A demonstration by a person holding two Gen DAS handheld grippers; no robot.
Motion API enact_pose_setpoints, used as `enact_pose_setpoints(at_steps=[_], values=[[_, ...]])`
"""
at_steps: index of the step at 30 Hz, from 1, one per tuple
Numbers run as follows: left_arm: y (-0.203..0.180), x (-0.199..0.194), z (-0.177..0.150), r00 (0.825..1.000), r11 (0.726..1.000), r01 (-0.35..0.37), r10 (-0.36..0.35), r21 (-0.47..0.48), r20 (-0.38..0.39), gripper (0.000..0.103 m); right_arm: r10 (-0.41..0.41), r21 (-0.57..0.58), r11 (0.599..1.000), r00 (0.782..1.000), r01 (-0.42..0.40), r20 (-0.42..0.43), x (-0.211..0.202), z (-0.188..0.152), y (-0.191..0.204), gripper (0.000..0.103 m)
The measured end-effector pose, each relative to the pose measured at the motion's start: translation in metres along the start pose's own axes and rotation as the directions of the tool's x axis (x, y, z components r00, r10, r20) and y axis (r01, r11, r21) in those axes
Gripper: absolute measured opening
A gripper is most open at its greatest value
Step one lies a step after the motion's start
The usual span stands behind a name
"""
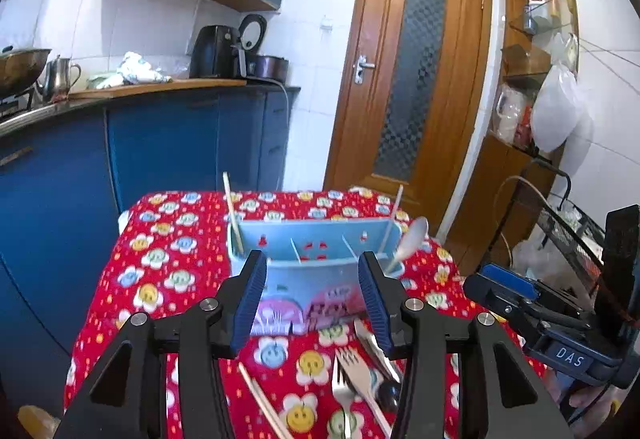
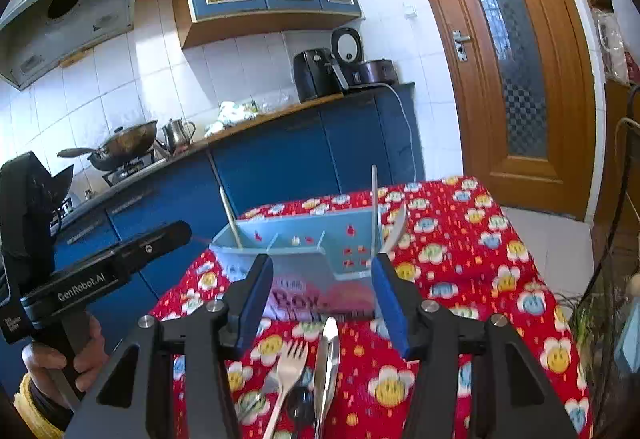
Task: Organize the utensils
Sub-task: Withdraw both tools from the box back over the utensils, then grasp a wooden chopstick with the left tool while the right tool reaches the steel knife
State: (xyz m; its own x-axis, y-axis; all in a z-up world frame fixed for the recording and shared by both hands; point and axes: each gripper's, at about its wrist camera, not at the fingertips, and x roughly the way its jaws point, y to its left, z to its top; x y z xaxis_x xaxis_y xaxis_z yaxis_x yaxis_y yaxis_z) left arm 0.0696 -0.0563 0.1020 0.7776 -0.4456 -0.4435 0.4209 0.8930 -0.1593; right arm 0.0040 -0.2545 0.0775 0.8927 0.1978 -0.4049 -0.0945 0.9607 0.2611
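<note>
While both grippers hover over the red flowered cloth [image 1: 176, 239], their jaws stand spread and empty — left gripper [image 1: 312, 299], right gripper [image 2: 324, 299]. One pale blue caddy [image 2: 304, 243] sits mid-table with three pieces upright in it: two chopsticks [image 1: 233, 213] and one spoon [image 1: 412, 239]. Loose on the cloth nearer us — one fork [image 2: 290, 363], one knife [image 2: 328, 355], one chopstick [image 1: 262, 399].

Bright, even daylight fills both fisheye views. Motion blur softens the tablecloth [image 1: 168, 263] and the utensils on it; lines bow at the black-vignetted edges beyond it.
</note>
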Motion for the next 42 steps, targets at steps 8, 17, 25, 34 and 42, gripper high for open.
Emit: enact_pose_setpoints(at_steps=[8, 17, 25, 34, 42], values=[[-0.003, -0.004, -0.028, 0.995, 1.0, -0.025, 0.024, -0.009, -0.101, 0.05, -0.002, 0.023, 1.0, 0.999, 0.003, -0.047, -0.015, -0.027, -0.002, 0.059], [0.001, 0.003, -0.055, 0.978, 0.997, -0.065, 0.058, -0.029, -0.201, 0.05, -0.017, 0.045, 0.999, 0.994, 0.022, -0.108, -0.018, -0.051, -0.013, 0.061], [0.004, 0.009, -0.071, 0.958, 0.995, -0.091, 0.078, -0.036, -0.276, 0.05, -0.044, 0.053, 0.997, 0.99, 0.051, -0.132, -0.02, -0.066, -0.024, 0.064], [0.007, 0.016, -0.082, 0.937, 0.993, -0.108, 0.089, -0.038, -0.337, 0.05, -0.061, 0.071, 0.995, 0.984, 0.074, -0.17, -0.017, -0.078, -0.036, 0.065], [0.014, 0.03, -0.092, 0.909, 0.992, -0.115, 0.083, -0.055, -0.407, 0.049, -0.061, 0.095, 0.992, 0.98, 0.08, -0.188, -0.015, -0.084, -0.048, 0.066]])
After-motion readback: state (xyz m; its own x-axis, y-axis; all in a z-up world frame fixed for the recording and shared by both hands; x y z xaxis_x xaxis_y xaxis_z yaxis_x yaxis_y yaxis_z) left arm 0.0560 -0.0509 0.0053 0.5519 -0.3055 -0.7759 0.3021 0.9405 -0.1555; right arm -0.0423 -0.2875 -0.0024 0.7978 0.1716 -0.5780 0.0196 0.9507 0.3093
